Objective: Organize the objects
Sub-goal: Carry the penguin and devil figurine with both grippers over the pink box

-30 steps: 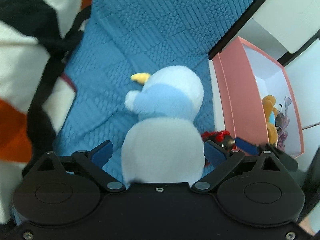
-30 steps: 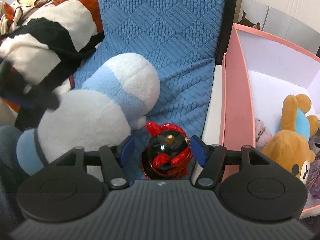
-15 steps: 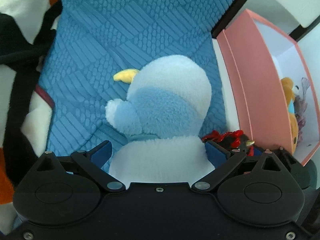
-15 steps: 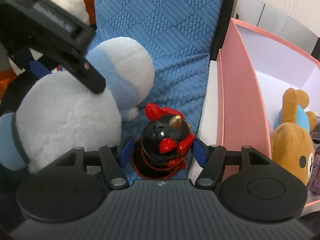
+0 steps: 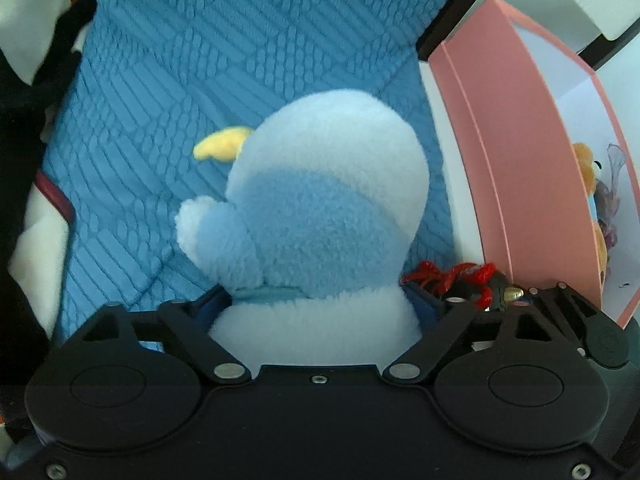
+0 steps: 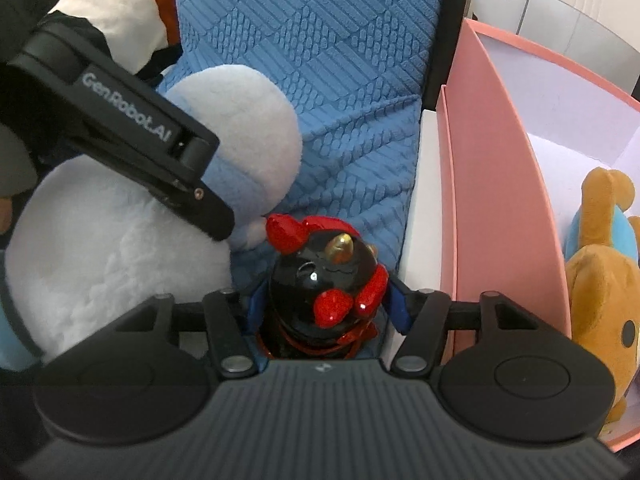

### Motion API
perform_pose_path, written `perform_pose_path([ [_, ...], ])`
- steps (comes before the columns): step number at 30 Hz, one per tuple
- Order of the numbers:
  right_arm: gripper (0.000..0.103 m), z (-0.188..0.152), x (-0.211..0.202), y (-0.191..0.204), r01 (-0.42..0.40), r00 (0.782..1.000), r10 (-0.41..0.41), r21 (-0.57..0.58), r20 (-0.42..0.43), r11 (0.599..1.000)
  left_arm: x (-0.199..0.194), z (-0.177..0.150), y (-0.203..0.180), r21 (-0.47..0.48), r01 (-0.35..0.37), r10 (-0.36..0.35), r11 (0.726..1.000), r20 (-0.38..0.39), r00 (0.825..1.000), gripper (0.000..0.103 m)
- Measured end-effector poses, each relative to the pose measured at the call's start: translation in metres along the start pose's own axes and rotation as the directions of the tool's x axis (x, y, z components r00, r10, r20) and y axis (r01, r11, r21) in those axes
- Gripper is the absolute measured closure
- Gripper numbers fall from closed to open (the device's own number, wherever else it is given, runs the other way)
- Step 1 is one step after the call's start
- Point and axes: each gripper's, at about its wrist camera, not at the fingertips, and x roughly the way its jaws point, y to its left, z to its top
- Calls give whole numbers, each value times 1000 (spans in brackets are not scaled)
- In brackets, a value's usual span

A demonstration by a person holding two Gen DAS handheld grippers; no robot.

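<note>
A white and light-blue plush penguin (image 5: 320, 208) with a yellow beak lies on the blue quilted cover (image 5: 192, 80). My left gripper (image 5: 316, 306) reaches down over it; its jaws are closing and the blue pads press into the plush at the neck from both sides. In the right wrist view the same penguin (image 6: 120, 248) shows with a left gripper finger (image 6: 160, 152) across it. Beside it stands a glossy black and red figurine (image 6: 324, 280) with a gold horn. My right gripper (image 6: 326, 308) is shut on it, a pad touching each side.
A pink box (image 6: 500, 200) with a white inside stands to the right, holding a brown and blue bear plush (image 6: 600, 272). A white, black and orange striped blanket (image 6: 120, 28) lies at the left. The pink box (image 5: 520, 180) also borders the left wrist view.
My left gripper has come down over the penguin and its jaws have narrowed onto the neck. The right gripper has stayed around the figurine, which has tipped slightly.
</note>
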Motion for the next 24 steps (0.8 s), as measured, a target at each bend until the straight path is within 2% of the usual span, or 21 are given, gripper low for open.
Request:
perform_pose_path([
  [5,42,2,-14,0,-7,1000,7,1,8,1000,-11,0,-4,-29,-13,14,999,16,1000,28],
  [9,42,7,-31,-1,-21,1000,21,13,22,1000,-27,-2,-12,-50,-42,44,998,37,998,29],
  [17,42,18,-77,-9,-52,997,50,39,62,998,-64,-2,-25,-95,-4,12,996,77,997,29],
  [24,42,29,-117,-26,-57,994,50,66,101,996,-101,21,-50,-84,9,-2,996,84,996,29],
])
